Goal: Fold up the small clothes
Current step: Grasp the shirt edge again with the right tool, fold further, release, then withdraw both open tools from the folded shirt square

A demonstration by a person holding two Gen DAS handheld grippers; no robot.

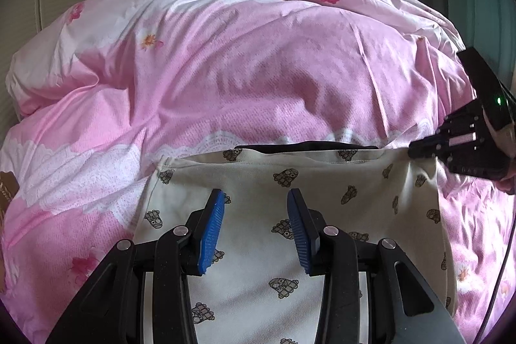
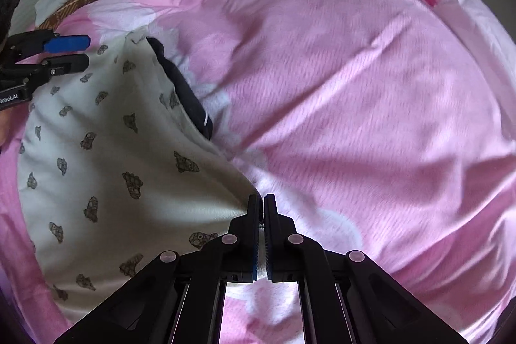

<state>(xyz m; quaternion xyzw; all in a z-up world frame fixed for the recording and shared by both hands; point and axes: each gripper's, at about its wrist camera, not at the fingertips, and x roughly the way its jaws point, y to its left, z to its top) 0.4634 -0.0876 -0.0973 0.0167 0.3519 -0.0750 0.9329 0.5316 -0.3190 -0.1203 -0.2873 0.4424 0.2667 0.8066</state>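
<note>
A small white garment (image 1: 322, 192) printed with little brown figures lies flat on the bed, a black band (image 1: 306, 146) along its far edge. My left gripper (image 1: 255, 192) hovers over the garment's near middle, open, with nothing between its blue pads. From the right wrist view the same garment (image 2: 113, 157) and black band (image 2: 183, 89) fill the left side, and the left gripper (image 2: 87, 51) reaches in from the left edge. My right gripper (image 2: 262, 199) is shut on the garment's corner, and the cloth puckers toward the pinch. The right gripper (image 1: 414, 149) shows at the garment's far right corner.
A rumpled pink flowered duvet (image 1: 258, 70) covers the bed all around the garment (image 2: 354, 86). A brown patterned cloth (image 2: 71, 5) lies at the bed's left side. A pale wall stands beyond the bed. A thin cable (image 1: 503, 263) hangs at the right.
</note>
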